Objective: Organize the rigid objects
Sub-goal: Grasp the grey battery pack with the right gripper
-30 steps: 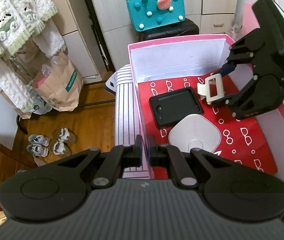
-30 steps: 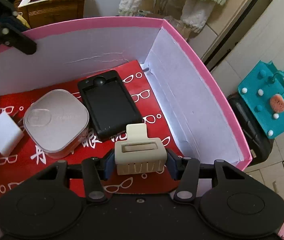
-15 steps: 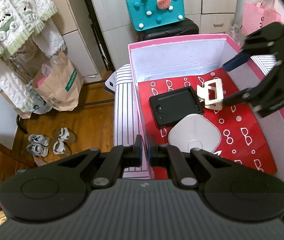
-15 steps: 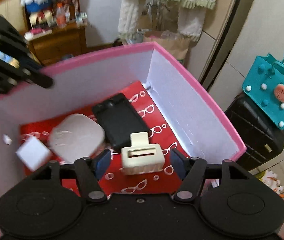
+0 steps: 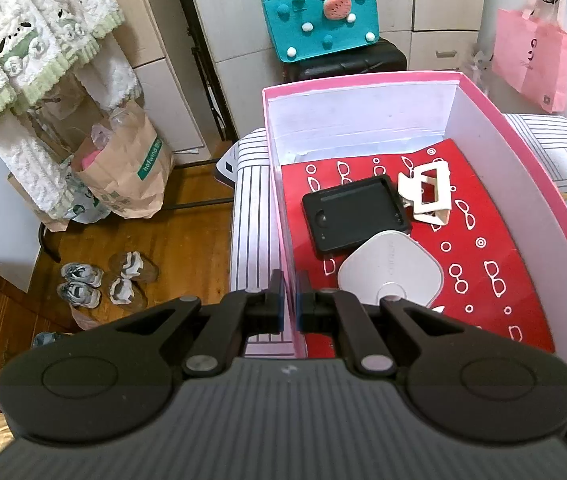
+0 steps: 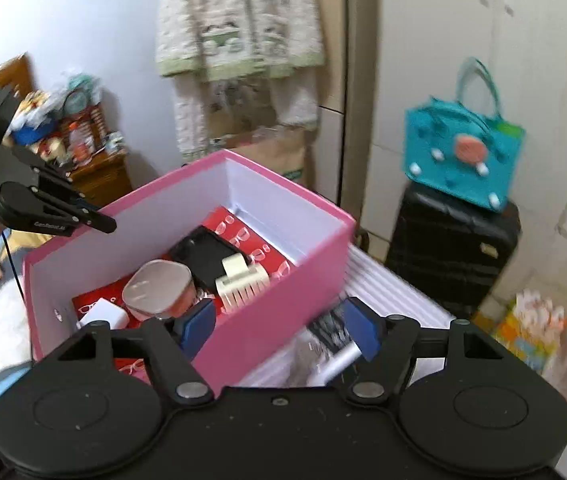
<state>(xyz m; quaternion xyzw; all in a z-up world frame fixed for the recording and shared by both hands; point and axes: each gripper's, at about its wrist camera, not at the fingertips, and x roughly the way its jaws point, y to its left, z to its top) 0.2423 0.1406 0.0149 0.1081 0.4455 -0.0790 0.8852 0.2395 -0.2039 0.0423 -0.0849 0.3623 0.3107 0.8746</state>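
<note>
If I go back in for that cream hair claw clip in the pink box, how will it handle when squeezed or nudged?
The hair claw clip looks like hard moulded plastic, so probably stiff and light. Its hollow frame and thin teeth suggest it could crack or spring open under a hard pinch. It lies beside the black case on the glossy red liner, so a push would likely slide it, not roll it.

Ahead of my left hand-held gripper (image 5: 288, 306), matt black plastic, I see the pink box (image 5: 523, 152), smooth card with plain white inner walls. Its glossy red paper liner (image 5: 495, 240) carries a matt rubbery black case (image 5: 353, 214), a smooth cream plastic hair clip (image 5: 427, 192) and a satin white plastic puck (image 5: 389, 274). Left: varnished wood floor (image 5: 187, 248).
</note>
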